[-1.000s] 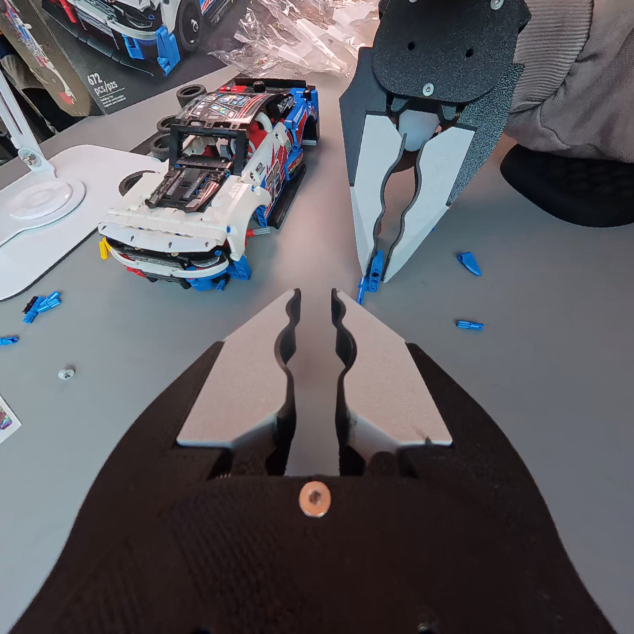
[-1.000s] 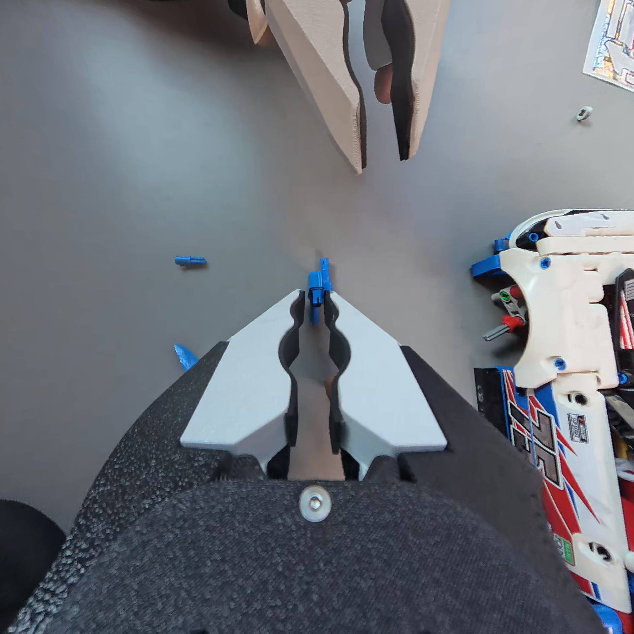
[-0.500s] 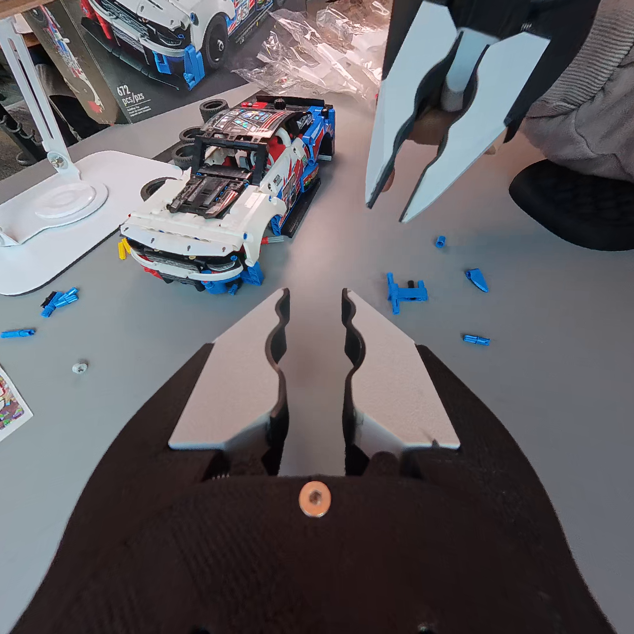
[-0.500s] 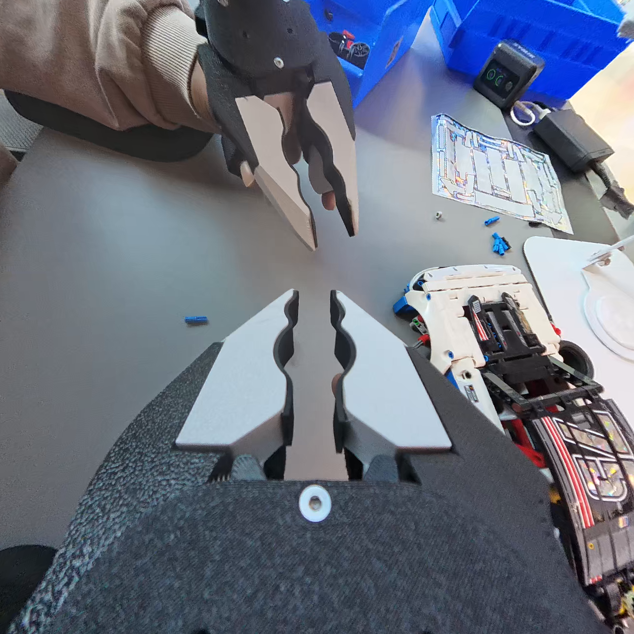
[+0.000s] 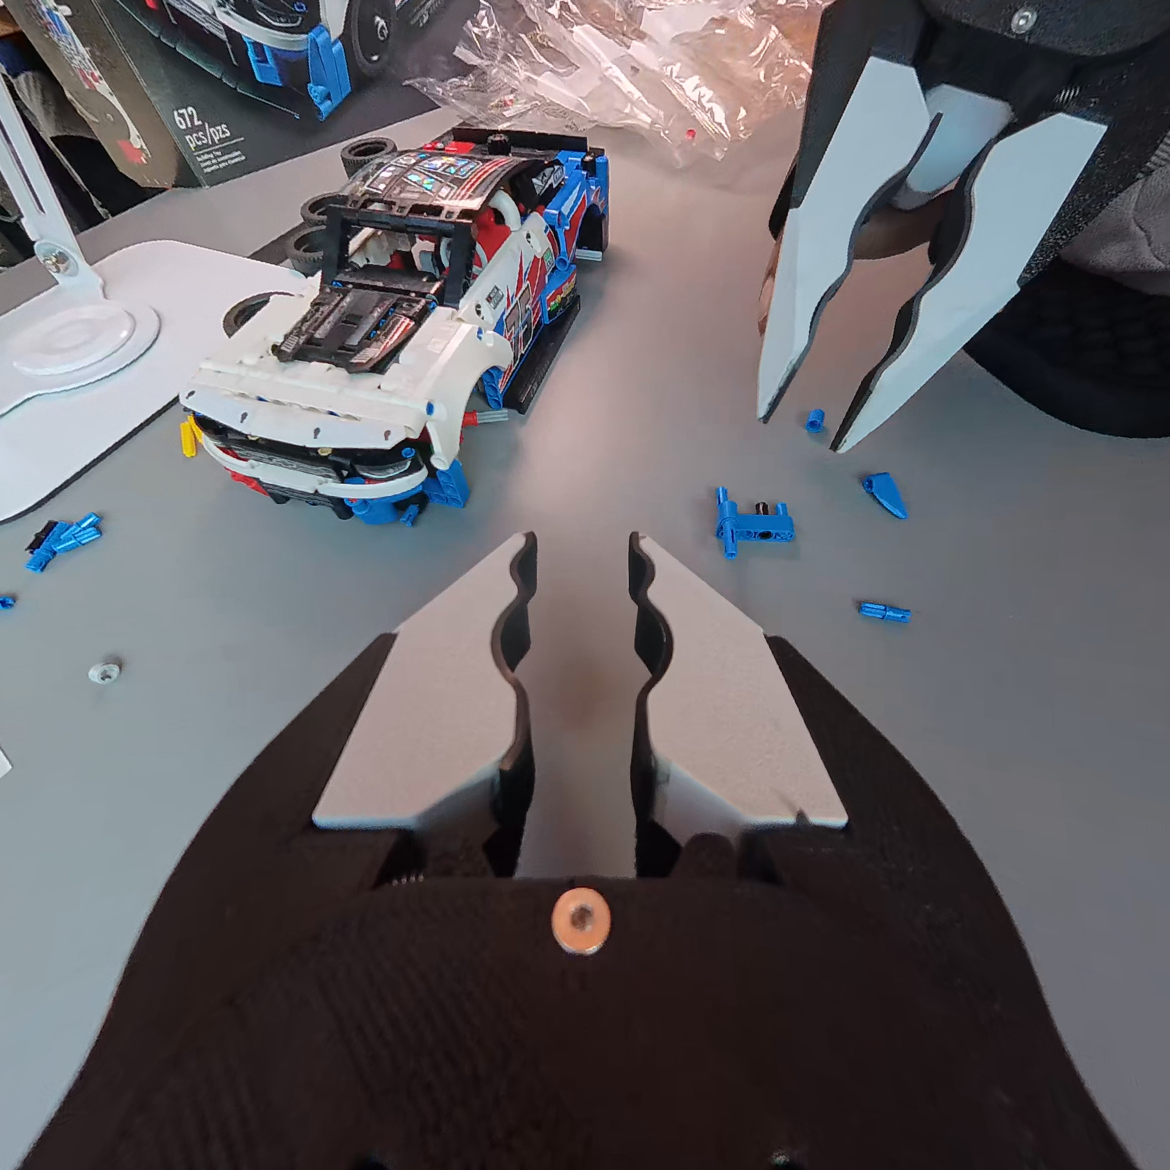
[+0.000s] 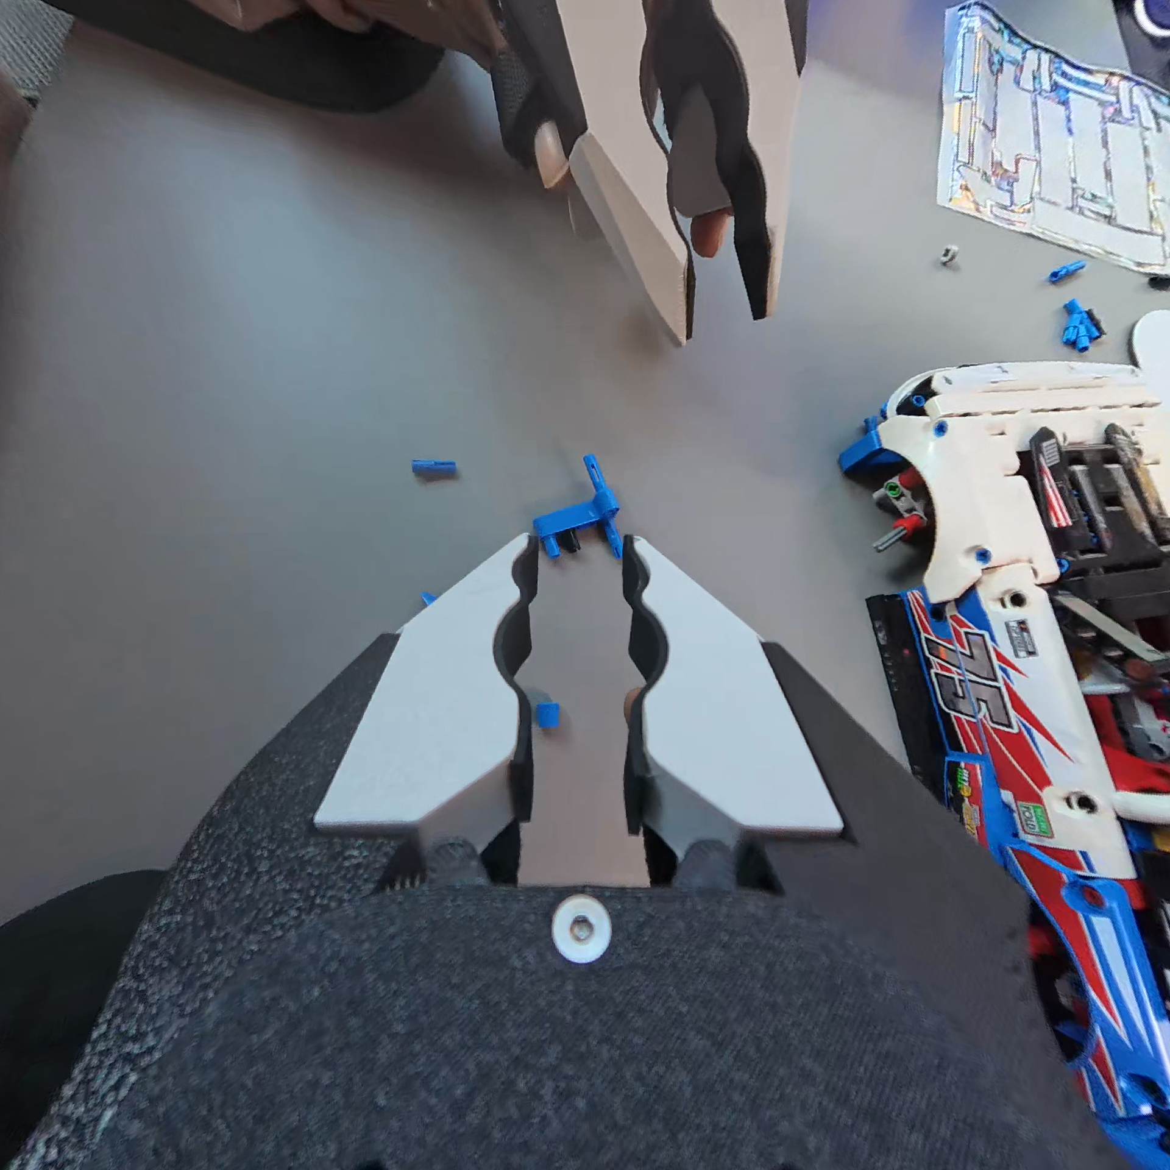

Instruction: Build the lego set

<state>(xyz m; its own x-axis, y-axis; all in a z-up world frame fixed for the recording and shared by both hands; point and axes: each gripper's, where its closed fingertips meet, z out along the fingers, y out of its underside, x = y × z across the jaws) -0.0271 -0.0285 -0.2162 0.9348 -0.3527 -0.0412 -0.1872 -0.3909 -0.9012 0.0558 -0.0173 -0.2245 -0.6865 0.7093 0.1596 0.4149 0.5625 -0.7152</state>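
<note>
While both wavy-edged tools (image 5: 581,547) (image 6: 579,547) gape empty, a small blue cylindrical peg (image 6: 546,715) lies between the right one's fingers

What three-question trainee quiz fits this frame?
1. True or false: the right tool is shut on the blue sub-assembly.
2. What sits between the right tool's fingers? A) small blue bush B) screwdriver C) green plate
3. Fill in: the left tool is ___ and empty.
Key: 1 false; 2 A; 3 open.
</note>
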